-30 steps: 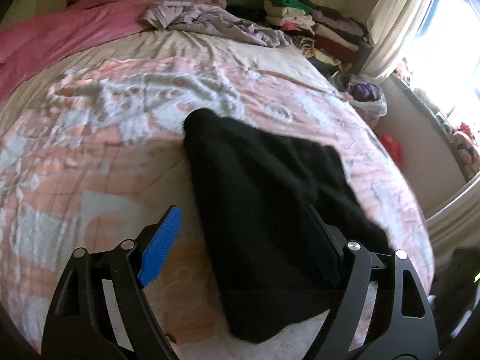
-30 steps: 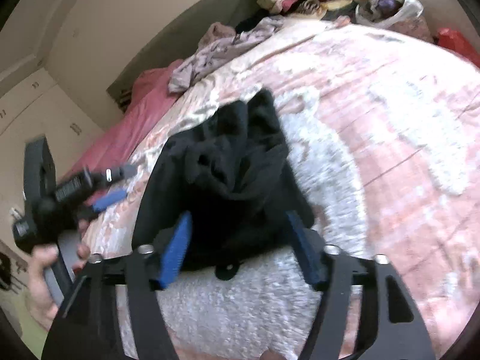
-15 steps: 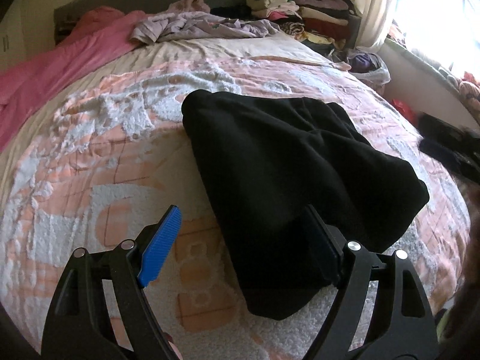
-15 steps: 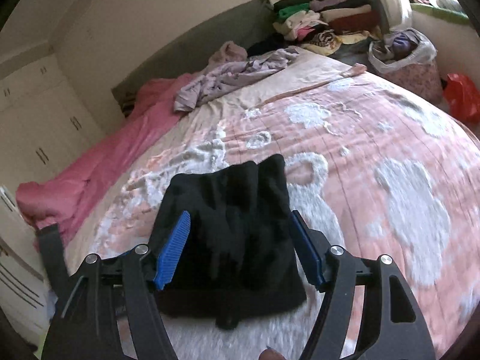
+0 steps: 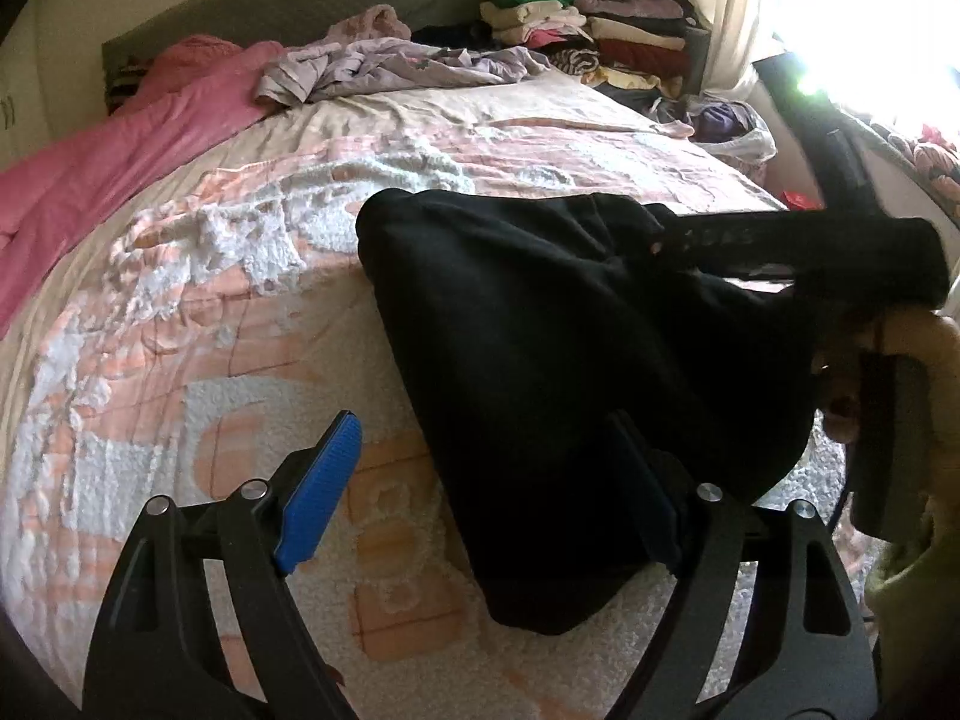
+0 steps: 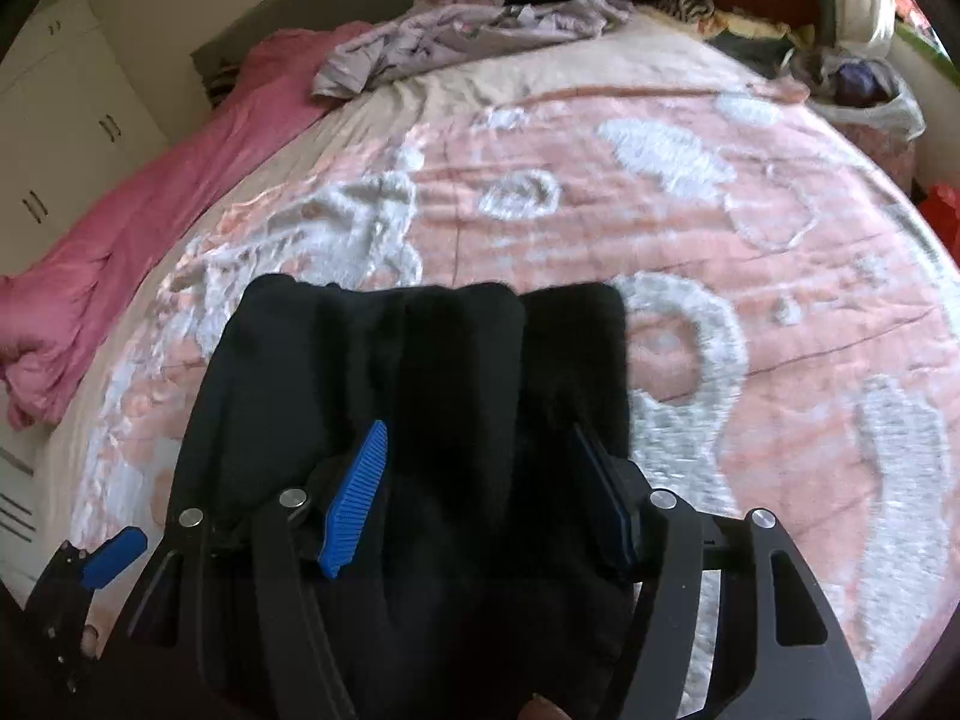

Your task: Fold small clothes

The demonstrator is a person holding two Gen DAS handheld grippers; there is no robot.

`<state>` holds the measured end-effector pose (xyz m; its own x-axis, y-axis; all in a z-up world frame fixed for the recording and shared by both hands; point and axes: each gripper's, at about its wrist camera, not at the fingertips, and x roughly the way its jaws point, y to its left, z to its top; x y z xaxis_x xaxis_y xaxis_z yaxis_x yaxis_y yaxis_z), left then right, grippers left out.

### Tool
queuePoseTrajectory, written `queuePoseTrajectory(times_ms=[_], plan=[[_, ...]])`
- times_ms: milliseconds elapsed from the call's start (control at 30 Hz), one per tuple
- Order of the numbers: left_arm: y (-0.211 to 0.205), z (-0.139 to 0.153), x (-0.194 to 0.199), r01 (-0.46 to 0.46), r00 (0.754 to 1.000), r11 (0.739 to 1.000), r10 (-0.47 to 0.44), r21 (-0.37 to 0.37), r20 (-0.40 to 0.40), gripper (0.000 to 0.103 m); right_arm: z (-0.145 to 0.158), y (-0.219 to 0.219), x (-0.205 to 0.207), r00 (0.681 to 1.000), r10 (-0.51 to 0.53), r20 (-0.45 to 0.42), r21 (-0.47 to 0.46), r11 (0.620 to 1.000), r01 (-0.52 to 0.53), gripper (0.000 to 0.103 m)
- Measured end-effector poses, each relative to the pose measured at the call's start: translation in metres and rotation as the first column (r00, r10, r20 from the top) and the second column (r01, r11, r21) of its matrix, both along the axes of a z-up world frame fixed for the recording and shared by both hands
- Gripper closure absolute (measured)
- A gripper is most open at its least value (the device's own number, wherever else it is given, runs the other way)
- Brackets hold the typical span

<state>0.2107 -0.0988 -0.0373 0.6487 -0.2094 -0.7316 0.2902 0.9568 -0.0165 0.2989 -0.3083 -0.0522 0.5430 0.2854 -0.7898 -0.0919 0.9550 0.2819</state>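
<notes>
A small black garment [image 5: 552, 336] lies folded on the pink and white bedspread [image 5: 180, 312]; it also shows in the right wrist view [image 6: 420, 372]. My left gripper [image 5: 486, 462] is open, its right finger over the garment's near edge, its left blue pad [image 5: 318, 492] over the blanket. My right gripper [image 6: 480, 456] is open and low over the garment's near part, both fingers above the black cloth. The right gripper's body and the hand holding it reach over the garment's right side in the left wrist view [image 5: 840, 264]. The left gripper shows small at the lower left of the right wrist view [image 6: 108, 558].
A pink quilt [image 5: 108, 144] lies along the bed's left side. A lilac crumpled garment [image 5: 384, 66] lies near the headboard. Stacks of folded clothes [image 5: 576, 18] stand at the far right corner, with a plastic bag [image 5: 732, 132] beside the bed. White cupboards [image 6: 54, 120] stand at left.
My right gripper has come down closer over the black garment and now reaches into the left wrist view. My left gripper has drawn slightly nearer; the garment lies as before.
</notes>
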Motion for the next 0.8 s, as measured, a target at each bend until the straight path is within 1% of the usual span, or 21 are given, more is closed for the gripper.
queuePoseTrajectory(times_ms=[33, 100, 133, 200, 233, 267, 400, 500, 533, 600, 667, 700, 800], plan=[[0.0, 0.0, 0.0, 0.0, 1.0, 1.0, 0.0, -0.001, 0.0, 0.028, 0.001, 0.005, 0.0, 1.0, 0.015, 0.015, -0.021, 1.0, -0.015, 0.045], [0.001, -0.001, 0.0, -0.004, 1.0, 1.0, 0.004, -0.002, 0.001, 0.028, 0.004, 0.011, 0.0, 0.999, 0.035, 0.037, -0.033, 0.999, -0.034, 0.054], [0.001, -0.001, 0.0, -0.005, 1.0, 1.0, 0.005, -0.004, 0.0, 0.028, 0.006, 0.015, -0.001, 0.998, 0.044, 0.045, -0.044, 0.998, -0.042, 0.061], [0.001, -0.001, 0.0, -0.005, 1.0, 1.0, 0.005, -0.002, 0.001, 0.028, 0.01, 0.02, -0.001, 0.997, 0.061, 0.054, -0.071, 0.996, -0.057, 0.069], [0.001, 0.0, -0.001, -0.005, 1.0, 1.0, 0.005, -0.002, 0.001, 0.028, 0.014, 0.023, -0.003, 0.995, 0.073, 0.073, -0.083, 0.994, -0.067, 0.081], [0.002, 0.0, -0.001, -0.004, 1.0, 1.0, 0.004, -0.003, 0.002, 0.028, 0.018, 0.024, -0.004, 0.993, 0.082, 0.088, -0.089, 0.993, -0.074, 0.085], [0.004, 0.001, -0.003, -0.007, 1.0, 1.0, 0.007, -0.01, 0.0, 0.027, 0.044, 0.024, -0.015, 0.977, 0.118, 0.179, -0.09, 0.991, -0.103, 0.089], [0.004, 0.003, -0.005, -0.004, 1.0, 1.0, 0.004, -0.016, -0.001, 0.027, 0.065, 0.021, -0.023, 0.958, 0.141, 0.25, -0.114, 0.987, -0.115, 0.091], [0.004, 0.003, -0.004, -0.002, 1.0, 1.0, 0.002, -0.026, -0.006, 0.027, 0.072, 0.018, -0.025, 0.951, 0.142, 0.274, -0.139, 0.984, -0.107, 0.097], [0.003, 0.004, -0.004, 0.001, 1.0, 0.999, -0.002, -0.038, -0.013, 0.026, 0.076, 0.015, -0.025, 0.948, 0.149, 0.282, -0.153, 0.982, -0.109, 0.096], [0.002, 0.002, -0.002, 0.002, 1.0, 0.999, -0.004, -0.053, -0.025, 0.025, 0.072, 0.013, -0.021, 0.952, 0.149, 0.267, -0.191, 0.976, -0.099, 0.096], [0.002, 0.001, -0.001, 0.002, 0.999, 0.998, -0.005, -0.061, -0.034, 0.025, 0.065, 0.012, -0.018, 0.958, 0.147, 0.248, -0.22, 0.971, -0.092, 0.096], [0.0, -0.004, 0.001, 0.009, 0.998, 0.997, -0.014, -0.082, -0.062, 0.025, 0.042, 0.004, -0.012, 0.976, 0.109, 0.191, -0.242, 0.968, -0.061, 0.096]])
